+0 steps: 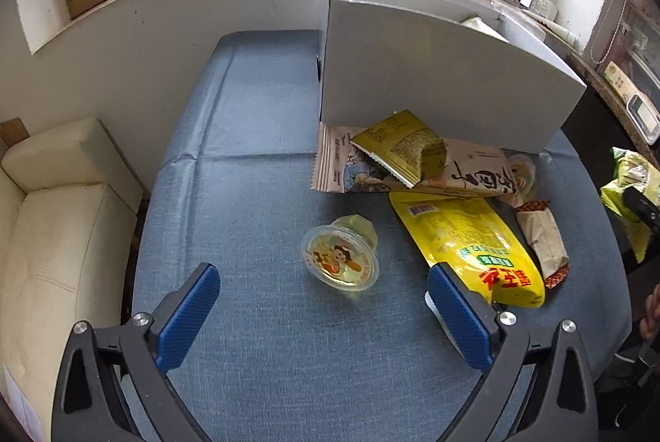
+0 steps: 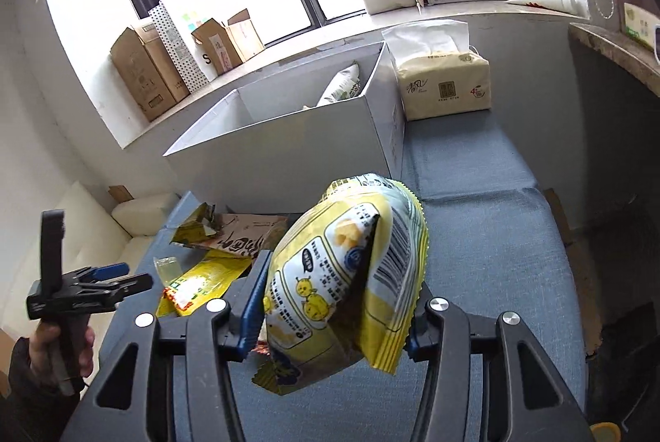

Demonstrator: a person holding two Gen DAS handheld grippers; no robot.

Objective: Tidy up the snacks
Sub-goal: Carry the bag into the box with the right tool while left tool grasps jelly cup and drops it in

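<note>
Above the blue tablecloth (image 2: 486, 235), my right gripper (image 2: 334, 314) pinches a yellow snack bag (image 2: 346, 277), while my left gripper (image 1: 324, 301) hangs spread near the jelly cup (image 1: 341, 256).

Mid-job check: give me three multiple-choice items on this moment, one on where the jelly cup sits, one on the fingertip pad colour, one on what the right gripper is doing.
1. Where does the clear round plastic jelly cup lie?
A. In the white box
B. On the blue tablecloth
C. On the windowsill

2. What colour are the left gripper pads?
A. Blue
B. Red
C. Green

3. What state is the right gripper in?
A. Open, empty
B. Shut on a tissue pack
C. Shut on the yellow-and-white puffed snack bag

Answers: 1 B, the cup rests on cloth before the open fingers. 2 A, both pads show blue. 3 C, the bag is clamped between the fingers, above the table.
</note>
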